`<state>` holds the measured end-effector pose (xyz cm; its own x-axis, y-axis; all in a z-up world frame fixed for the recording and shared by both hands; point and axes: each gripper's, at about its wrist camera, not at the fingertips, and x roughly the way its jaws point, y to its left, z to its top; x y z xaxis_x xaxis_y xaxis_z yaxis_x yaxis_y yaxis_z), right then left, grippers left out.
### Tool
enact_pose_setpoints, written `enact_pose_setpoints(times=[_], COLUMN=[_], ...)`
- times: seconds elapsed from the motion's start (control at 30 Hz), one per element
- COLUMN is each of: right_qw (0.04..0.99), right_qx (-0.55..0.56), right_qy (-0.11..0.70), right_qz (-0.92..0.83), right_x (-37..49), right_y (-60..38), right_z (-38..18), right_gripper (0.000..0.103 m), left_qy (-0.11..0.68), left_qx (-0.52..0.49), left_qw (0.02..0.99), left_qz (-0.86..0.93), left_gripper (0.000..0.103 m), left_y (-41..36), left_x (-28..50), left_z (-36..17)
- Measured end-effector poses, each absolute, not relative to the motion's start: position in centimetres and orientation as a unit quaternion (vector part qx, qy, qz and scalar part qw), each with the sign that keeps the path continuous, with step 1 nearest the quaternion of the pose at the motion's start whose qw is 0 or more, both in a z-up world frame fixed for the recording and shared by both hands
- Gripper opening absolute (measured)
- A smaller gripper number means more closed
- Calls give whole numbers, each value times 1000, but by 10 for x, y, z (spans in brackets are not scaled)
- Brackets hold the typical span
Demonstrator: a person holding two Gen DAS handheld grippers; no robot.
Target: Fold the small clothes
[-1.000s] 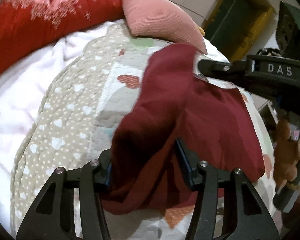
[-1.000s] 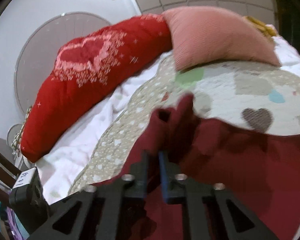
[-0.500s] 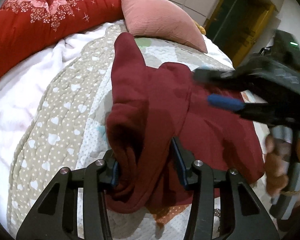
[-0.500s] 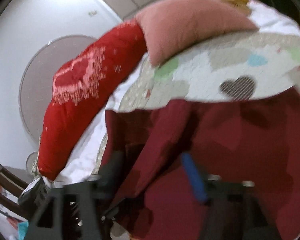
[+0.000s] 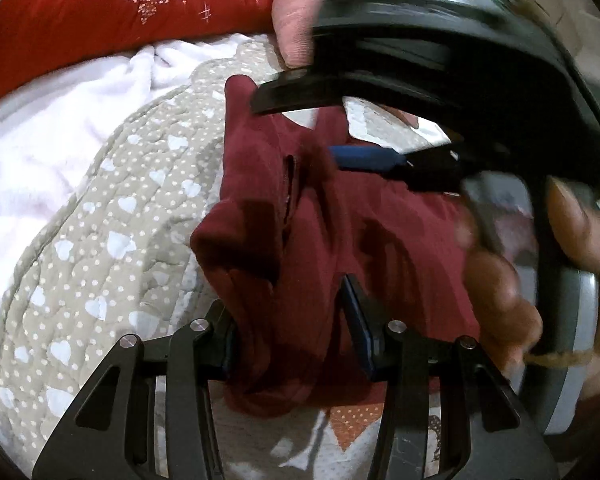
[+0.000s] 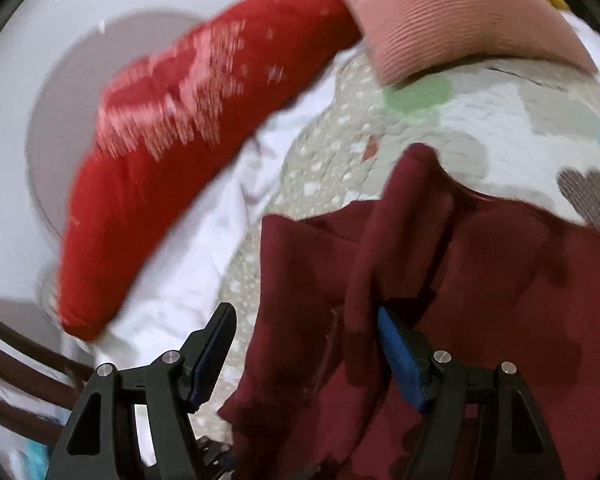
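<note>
maroon garment (image 5: 300,216) bunched on the heart quilt (image 5: 112,248) mid-bed, left gripper (image 5: 292,336) jaws clamped on a thick fold, right gripper (image 6: 304,356) jaws wide apart w/ cloth draped between, red pillow (image 6: 172,152) at bed's far edge

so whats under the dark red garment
The patchwork quilt with its heart patches lies under the dark red garment, showing all around it. Whatever lies beneath the cloth's bunched folds is covered.

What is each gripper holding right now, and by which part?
The left gripper holds the dark red garment by a bunched fold at its near edge. The right gripper holds nothing; its jaws stand open over the cloth.
</note>
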<state>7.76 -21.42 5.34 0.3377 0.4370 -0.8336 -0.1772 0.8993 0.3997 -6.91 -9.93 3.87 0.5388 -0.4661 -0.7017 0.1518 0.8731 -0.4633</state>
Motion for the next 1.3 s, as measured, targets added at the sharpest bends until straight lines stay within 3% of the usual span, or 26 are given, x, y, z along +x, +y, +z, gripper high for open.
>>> enact_pose_setpoints(times=[0.23,0.4,0.47,0.6,0.7,0.8,0.9,1.3], right_qw=[781,768,772,792,807,822,835,867], right_qx=[-25,-63,-77,-55,7,37,44,89], right_qy=[600,616,610,585,561,534,513,456], right_qz=[175,167,163,163,183,192,191,177], right_x=[101,105,104,100,94,81,69,33], right_y=[-162,-157,-156,-173,-198,-217,-231,-283], right_z=[35,21,20,25,39,54,66,114], right_gripper=[70,70,61,25,13,11,10,7], left_qy=[465,463,460,457,451,450,435,412], left_qx=[-202,-194,-190,-178,-178,-186,-176,-138], left_qw=[843,847,849,853,855,850,861,872], left_qz=[-179,-175,-177,-178,-184,-199,-197,-226], left_gripper=[54,58,61,67,66,42,30,22], left_y=[-89,-96,-100,-115,-120,-119,-119,-150], left_x=[-63,-70,-73,-74,-74,-69,-72,-81], left_z=[28,27,27,28,30,33,46,87])
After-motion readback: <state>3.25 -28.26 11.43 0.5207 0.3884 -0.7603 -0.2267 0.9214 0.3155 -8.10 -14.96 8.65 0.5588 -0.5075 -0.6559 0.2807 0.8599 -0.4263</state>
